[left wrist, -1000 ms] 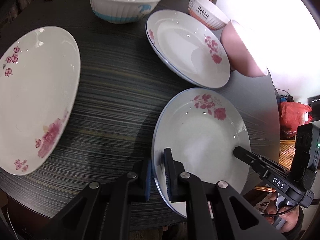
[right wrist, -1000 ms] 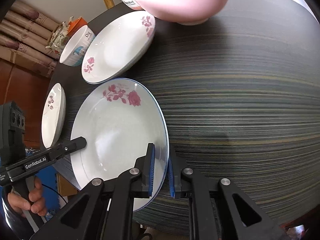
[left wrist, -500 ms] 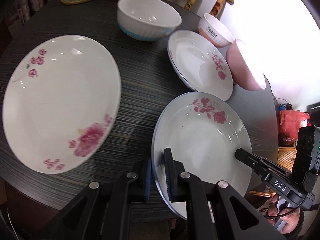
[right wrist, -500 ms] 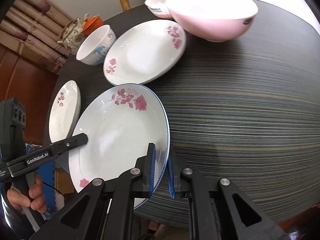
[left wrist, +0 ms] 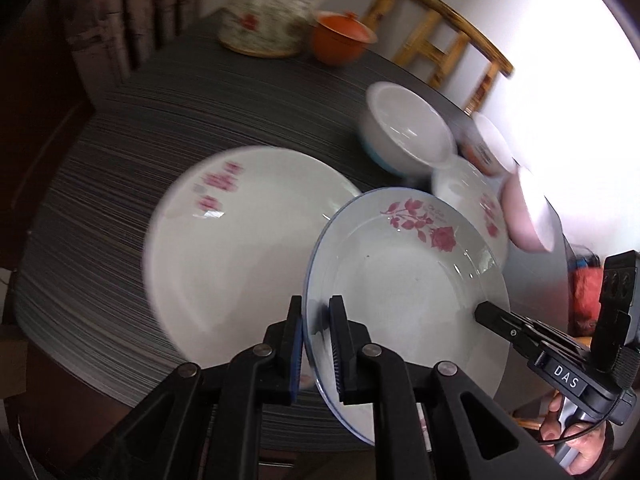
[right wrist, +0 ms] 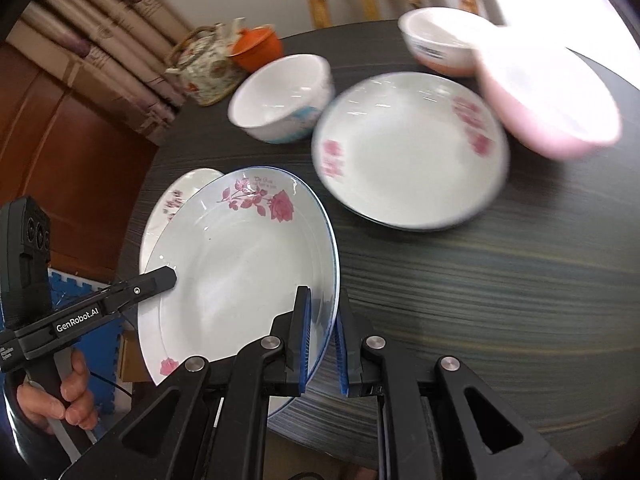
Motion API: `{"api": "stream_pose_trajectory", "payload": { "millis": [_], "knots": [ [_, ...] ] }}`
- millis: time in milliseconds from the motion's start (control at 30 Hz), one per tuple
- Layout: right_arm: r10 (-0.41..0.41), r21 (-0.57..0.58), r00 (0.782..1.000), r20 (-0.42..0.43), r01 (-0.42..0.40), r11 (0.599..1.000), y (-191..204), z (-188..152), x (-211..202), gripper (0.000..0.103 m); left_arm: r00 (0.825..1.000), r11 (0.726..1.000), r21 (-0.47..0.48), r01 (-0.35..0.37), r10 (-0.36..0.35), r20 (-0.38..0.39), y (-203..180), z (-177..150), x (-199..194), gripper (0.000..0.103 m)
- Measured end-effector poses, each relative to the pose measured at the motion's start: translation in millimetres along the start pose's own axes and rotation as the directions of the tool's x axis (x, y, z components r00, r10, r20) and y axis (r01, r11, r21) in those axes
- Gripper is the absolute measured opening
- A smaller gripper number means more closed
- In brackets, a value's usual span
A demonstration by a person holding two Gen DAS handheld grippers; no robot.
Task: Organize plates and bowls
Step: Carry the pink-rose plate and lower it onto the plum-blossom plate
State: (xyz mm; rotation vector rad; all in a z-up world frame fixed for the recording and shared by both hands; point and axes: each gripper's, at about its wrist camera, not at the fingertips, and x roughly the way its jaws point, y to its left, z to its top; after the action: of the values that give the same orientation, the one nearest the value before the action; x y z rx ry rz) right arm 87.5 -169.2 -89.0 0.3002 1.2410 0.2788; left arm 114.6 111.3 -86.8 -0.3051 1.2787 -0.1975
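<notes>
A white rose plate [left wrist: 404,292] [right wrist: 236,276] with a blue rim hangs above the dark round table [left wrist: 120,152] [right wrist: 500,280], held from both sides. My left gripper [left wrist: 316,344] is shut on its left rim, and my right gripper [right wrist: 323,340] is shut on its right rim. Under the plate's left part lies a larger white plate [left wrist: 236,240] [right wrist: 176,204] with pink blossoms. Another flowered plate [right wrist: 408,148] [left wrist: 472,192] rests further back. Behind stand a white and blue bowl [left wrist: 404,136] [right wrist: 280,96], a small lettered bowl [right wrist: 440,40] [left wrist: 490,144] and a pink bowl [right wrist: 548,100] [left wrist: 528,216].
A flowered teapot [left wrist: 268,20] [right wrist: 204,68] and an orange lidded cup [left wrist: 340,36] [right wrist: 258,46] stand at the table's far edge. A wooden chair [left wrist: 440,32] is behind the table. A person's hands [right wrist: 60,392] [left wrist: 576,440] grip the handles beyond the near edge.
Both grippers lifted the rose plate off the table and carried it left, so it now overlaps the large blossom plate. More of the room's far side came into view.
</notes>
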Motion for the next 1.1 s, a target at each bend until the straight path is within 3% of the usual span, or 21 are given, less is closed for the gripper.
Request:
{"api": "stream_pose_trajectory", "payload": {
  "millis": [233,433,1100],
  "knots": [
    [0.026,-0.066,0.999,-0.034,-0.028,0.997,58.9,24.8,38.1,0.012,0.999,0.997,-0.059,-0.038,0.038,-0.006,49.2,15.9,4.8,0.013],
    [0.015,-0.089,0.997,-0.077,-0.022,0.996,81.6,35.6,69.9,0.012,0.999,0.996,-0.086,-0.038,0.035,-0.039,70.2,19.8,21.2,0.013],
    [-0.075,-0.165,0.991,-0.112,0.056,0.985,99.6,35.1,86.6,0.016,0.99,0.995,-0.046,-0.088,0.083,-0.11,66.1,22.6,40.5,0.016]
  ]
}}
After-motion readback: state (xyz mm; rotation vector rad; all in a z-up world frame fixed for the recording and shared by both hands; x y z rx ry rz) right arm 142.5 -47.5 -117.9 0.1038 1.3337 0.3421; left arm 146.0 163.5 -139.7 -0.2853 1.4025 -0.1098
